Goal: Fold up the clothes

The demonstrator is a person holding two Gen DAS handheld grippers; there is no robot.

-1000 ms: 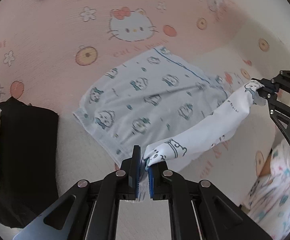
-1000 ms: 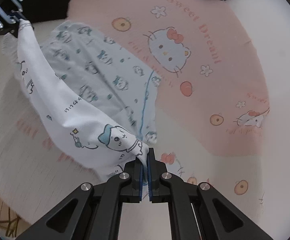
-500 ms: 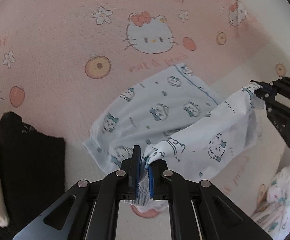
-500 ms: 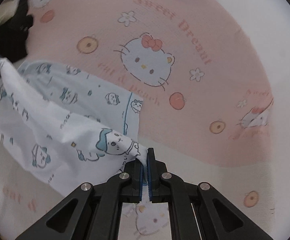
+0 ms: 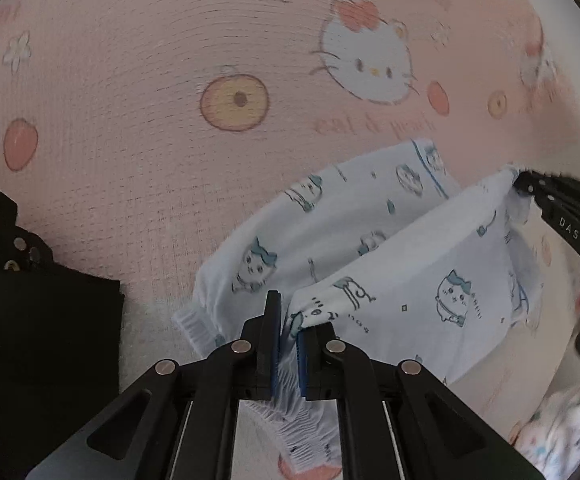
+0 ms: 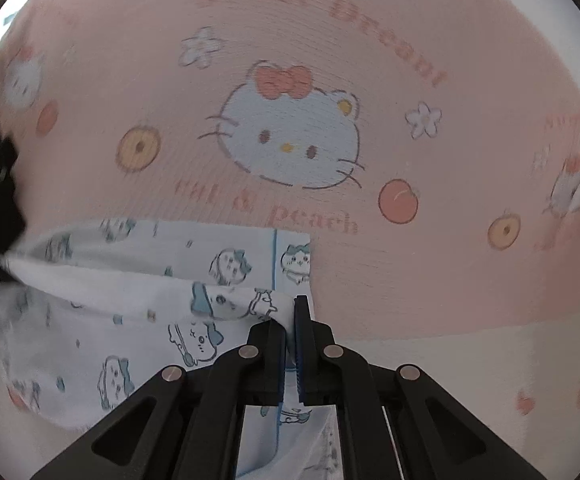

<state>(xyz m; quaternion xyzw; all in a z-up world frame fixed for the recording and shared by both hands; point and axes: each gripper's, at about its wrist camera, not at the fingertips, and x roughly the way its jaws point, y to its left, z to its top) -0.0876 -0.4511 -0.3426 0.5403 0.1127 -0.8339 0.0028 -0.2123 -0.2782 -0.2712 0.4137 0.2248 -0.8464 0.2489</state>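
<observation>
The pale blue garment (image 5: 370, 248), printed with small cartoon animals, lies partly on the pink blanket (image 5: 138, 80) and is partly lifted off it. I have its near edge raised and doubled over the part that lies flat, so a fold runs across the cloth between my two claws.

My left claw (image 5: 288, 336) has its jaws pressed almost together, pinching a bunched corner of the garment between the blue pads; ribbed fabric hangs down between the fingers towards the camera. My right claw (image 6: 290, 340) is likewise nearly closed and grips the opposite corner (image 6: 278, 308), with more cloth trailing below it. In the left view I see the right claw (image 5: 520, 180) at the far right, holding its corner up off the blanket; the cloth stretches fairly taut from there to my left claw. In the right view the left claw sits at the far left edge, too blurred for me to read.

A black garment (image 5: 30, 300) lies on the left, apart from the blue one. The blanket shows a cat face (image 6: 290, 140), flowers and peaches.
</observation>
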